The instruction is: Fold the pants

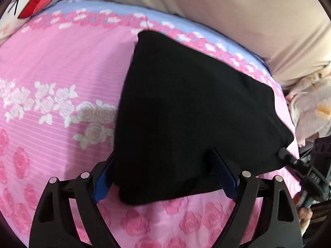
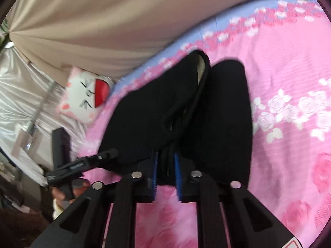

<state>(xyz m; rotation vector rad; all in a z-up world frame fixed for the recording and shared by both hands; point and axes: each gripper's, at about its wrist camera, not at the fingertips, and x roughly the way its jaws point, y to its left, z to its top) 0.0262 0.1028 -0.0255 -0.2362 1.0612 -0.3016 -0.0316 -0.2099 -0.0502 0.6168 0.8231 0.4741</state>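
Right gripper is clamped on a bunched edge of the black pants, blue ridged pads pinching several layers of cloth between them. Left gripper stands wide apart, its blue pads straddling the near corner of the pants, one on each side, not squeezing. From the right wrist view the left gripper shows too, touching the pants' edge, with fingers on its handle. The pants lie folded on the bed, a thick, matte, roughly triangular slab. The sheet is pink, ribbed, printed with roses, edged in lavender. A cat-face cushion sits at the bed's far end, against a beige curtain.
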